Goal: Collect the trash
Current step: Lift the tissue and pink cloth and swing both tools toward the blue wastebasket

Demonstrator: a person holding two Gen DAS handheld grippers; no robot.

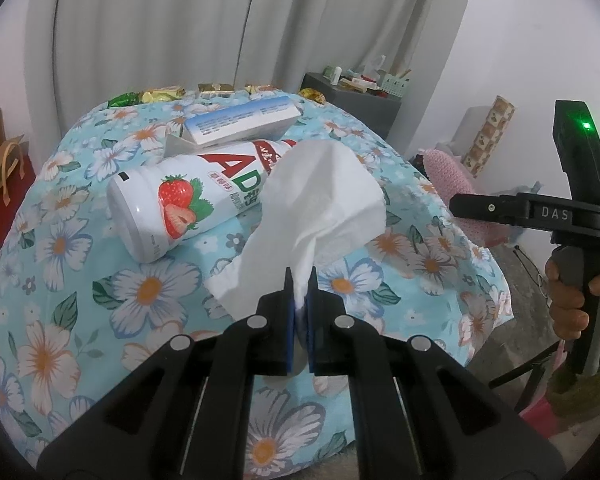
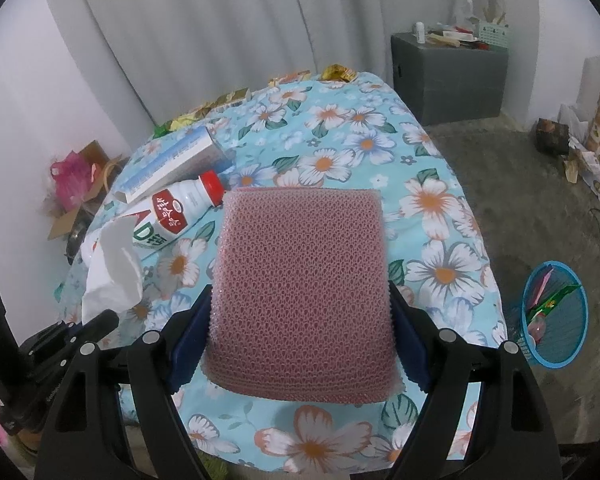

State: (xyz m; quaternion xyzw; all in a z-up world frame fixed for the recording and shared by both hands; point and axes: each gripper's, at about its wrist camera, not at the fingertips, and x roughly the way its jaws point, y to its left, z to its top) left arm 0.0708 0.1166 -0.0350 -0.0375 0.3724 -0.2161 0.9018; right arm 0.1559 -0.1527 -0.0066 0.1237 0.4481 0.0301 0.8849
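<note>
My left hand-held gripper (image 1: 300, 280) is pinched shut on a white tissue (image 1: 320, 200), feather-light and limp, so any fold holds. My right hand-held gripper (image 2: 300, 312) stands wide around a soft pink mesh pad (image 2: 300, 280). Both sit over the floral-clothed bench (image 2: 420, 200); a blue bin (image 2: 556, 320) waits on the floor.
</note>
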